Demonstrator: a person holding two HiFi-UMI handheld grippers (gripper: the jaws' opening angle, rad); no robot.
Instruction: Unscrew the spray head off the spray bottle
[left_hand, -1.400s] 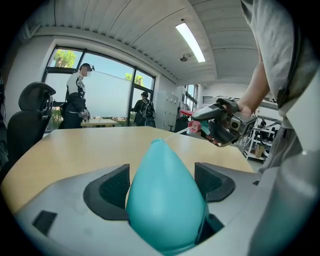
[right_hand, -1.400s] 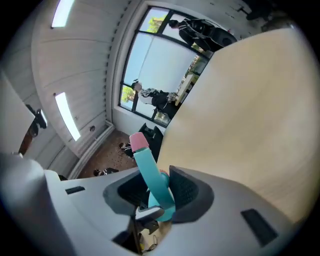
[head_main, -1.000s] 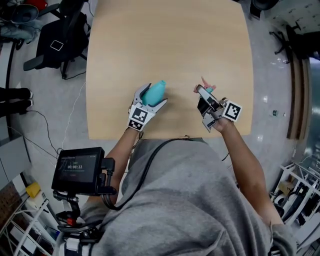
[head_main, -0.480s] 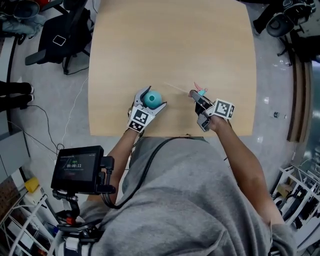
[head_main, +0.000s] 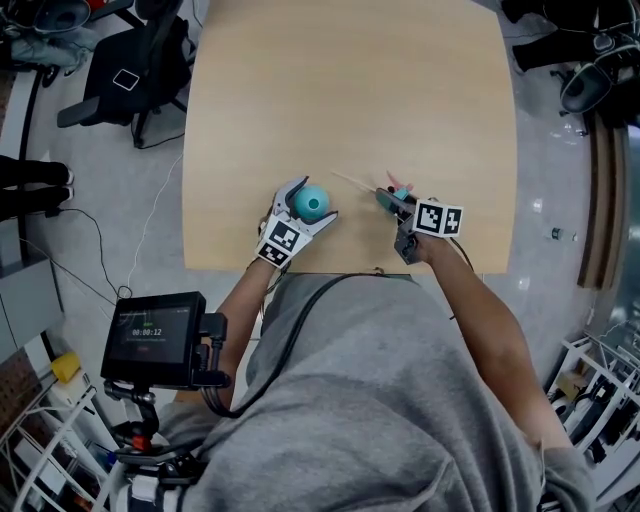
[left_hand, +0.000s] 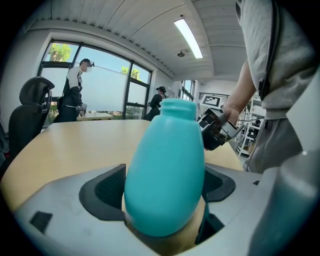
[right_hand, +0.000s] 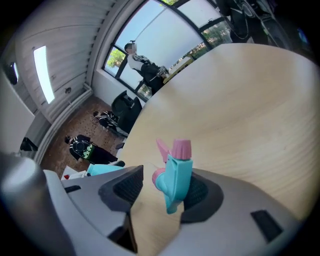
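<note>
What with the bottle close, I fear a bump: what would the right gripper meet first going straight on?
The right gripper has the spray head between its opening jaws; beyond, probably bare table, the bottle off to one side.

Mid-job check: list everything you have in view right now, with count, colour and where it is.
table: one, light wood, centre of the head view
bottle: one, teal, neck bare, upright near the table's near edge
spray head: one, teal with pink nozzle and trigger, off the bottle, to its right
office chair: one, black, on the floor beyond the table's left edge
screen unit: one, black, lit, low at the person's left
bystanders: two, dark clothes, by the far windows
left gripper: grey, shut on the bottle
right gripper: grey, jaws opening around the spray head, one pad clear of it
</note>
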